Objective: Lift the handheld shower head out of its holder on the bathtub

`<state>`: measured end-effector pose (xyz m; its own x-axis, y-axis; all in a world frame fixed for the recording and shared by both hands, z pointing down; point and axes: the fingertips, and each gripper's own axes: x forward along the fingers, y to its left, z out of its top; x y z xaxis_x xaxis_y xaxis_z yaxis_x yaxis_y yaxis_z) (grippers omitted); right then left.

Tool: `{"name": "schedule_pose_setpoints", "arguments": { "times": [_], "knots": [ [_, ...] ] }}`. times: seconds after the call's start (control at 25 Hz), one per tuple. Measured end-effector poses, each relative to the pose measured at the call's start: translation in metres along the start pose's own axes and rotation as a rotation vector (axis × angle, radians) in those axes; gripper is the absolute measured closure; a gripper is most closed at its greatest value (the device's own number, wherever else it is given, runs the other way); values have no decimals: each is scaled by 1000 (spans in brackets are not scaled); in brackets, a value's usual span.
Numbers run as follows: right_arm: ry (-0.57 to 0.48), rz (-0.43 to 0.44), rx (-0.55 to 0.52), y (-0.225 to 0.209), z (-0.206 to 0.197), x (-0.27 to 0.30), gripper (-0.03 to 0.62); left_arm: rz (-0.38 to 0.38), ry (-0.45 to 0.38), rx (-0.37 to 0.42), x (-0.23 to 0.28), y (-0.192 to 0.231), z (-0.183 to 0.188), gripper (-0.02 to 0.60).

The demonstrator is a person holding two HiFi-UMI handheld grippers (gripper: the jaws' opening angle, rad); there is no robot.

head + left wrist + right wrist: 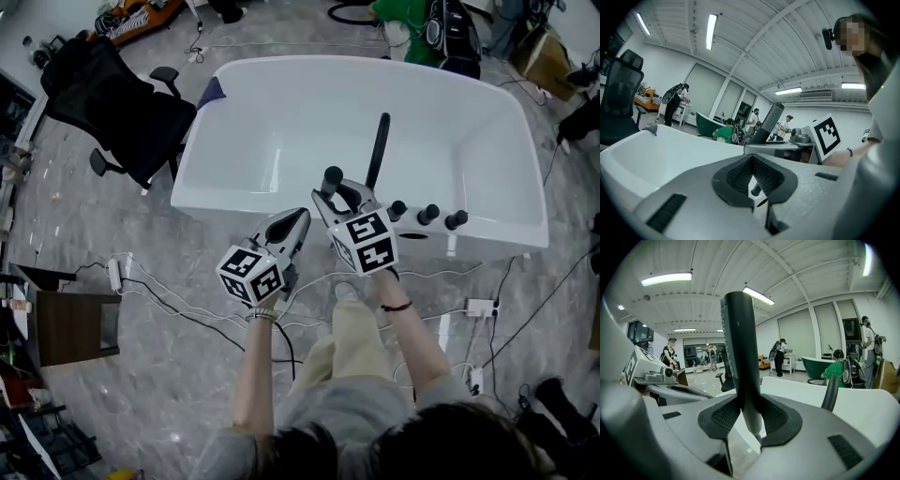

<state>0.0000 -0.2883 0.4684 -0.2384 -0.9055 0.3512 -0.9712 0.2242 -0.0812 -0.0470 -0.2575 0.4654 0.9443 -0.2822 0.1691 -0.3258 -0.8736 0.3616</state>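
A white bathtub [281, 122] stands ahead of me on the marble floor. My right gripper [330, 194] is over its near rim and is shut on the dark handheld shower head [738, 352]. The shower head stands upright between the pads, its lower end tapering below them. From above, its round top [332, 176] shows just past the jaws. My left gripper [292, 225] hangs beside it to the left, shut and empty. In the left gripper view the shower head [769, 122] slants up above the right gripper's body. I cannot see its holder.
A black curved spout [379, 148] and three black knobs [428, 214] sit on the tub's near rim to the right. A black office chair [122, 103] stands left of the tub. Cables and a power strip [480, 307] lie on the floor. People stand far off [780, 357].
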Motion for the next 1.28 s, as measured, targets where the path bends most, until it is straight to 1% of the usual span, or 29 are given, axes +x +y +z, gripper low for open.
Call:
{"name": "schedule_pose_setpoints", "arguments": {
  "times": [0.24, 0.64, 0.8, 1.04, 1.28],
  "knots": [
    [-43, 1, -16, 9, 23, -19, 461, -5, -1, 66, -11, -17, 19, 577],
    [-78, 14, -39, 32, 54, -49, 461, -23, -42, 125, -37, -48, 50, 577],
    [-105, 16, -47, 40, 67, -60, 461, -28, -50, 161, -45, -58, 61, 577],
    [-148, 23, -60, 57, 88, -73, 461, -30, -91, 219, -65, -70, 85, 577],
    [-177, 38, -67, 67, 106, -88, 461, -29, -140, 251, -80, -85, 107, 577]
  ]
}}
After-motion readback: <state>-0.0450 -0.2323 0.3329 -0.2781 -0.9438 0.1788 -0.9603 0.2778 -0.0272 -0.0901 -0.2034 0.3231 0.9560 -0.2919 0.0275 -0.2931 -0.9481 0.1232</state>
